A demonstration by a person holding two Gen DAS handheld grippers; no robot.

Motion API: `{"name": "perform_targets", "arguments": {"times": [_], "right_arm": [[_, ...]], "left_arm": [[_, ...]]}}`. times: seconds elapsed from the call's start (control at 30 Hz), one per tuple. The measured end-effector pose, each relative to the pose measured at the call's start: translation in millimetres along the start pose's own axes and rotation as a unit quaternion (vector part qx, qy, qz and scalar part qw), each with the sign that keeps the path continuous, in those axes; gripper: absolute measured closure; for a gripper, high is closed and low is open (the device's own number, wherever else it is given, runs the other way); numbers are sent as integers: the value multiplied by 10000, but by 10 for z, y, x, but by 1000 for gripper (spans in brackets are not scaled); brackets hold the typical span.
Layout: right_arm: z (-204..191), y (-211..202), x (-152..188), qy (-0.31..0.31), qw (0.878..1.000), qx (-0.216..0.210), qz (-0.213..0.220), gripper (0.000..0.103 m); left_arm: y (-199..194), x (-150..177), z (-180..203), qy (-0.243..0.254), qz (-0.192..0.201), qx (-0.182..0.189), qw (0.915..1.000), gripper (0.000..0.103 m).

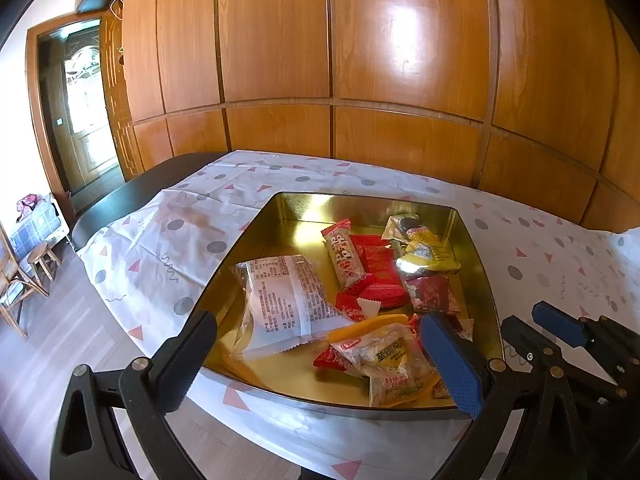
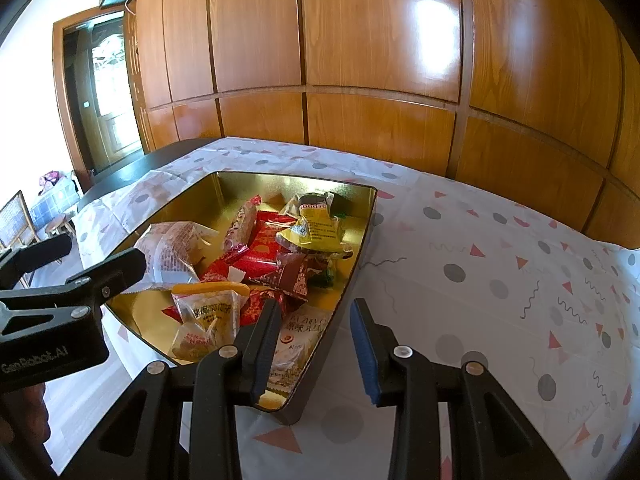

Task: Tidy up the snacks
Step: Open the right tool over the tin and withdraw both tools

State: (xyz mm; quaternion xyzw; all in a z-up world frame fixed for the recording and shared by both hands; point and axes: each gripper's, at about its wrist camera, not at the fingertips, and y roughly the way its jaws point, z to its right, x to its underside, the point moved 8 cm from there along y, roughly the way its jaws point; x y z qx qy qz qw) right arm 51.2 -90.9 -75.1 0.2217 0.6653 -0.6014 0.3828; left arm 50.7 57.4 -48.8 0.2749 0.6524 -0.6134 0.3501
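Observation:
A gold-lined tin box sits on the patterned tablecloth and holds several wrapped snacks. A large white bread packet lies at its left, red packets in the middle, a yellow packet at the back right. My left gripper is open and empty, its fingers spanning the box's near edge. My right gripper is open and empty, its jaws straddling the box's right wall. The box and snacks also show in the right wrist view.
The table carries a white cloth with grey dots and pink triangles. A wooden panel wall stands behind. A door, a stool and a chair are at far left. The right gripper shows in the left wrist view.

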Motion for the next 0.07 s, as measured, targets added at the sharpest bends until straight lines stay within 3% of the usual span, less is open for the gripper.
{"name": "perform_targets", "arguments": {"times": [0.07], "right_arm": [[21, -33, -15, 49, 10000, -52, 45, 67]], "left_arm": [[12, 8, 2, -17, -48, 18, 10000, 1]]}}
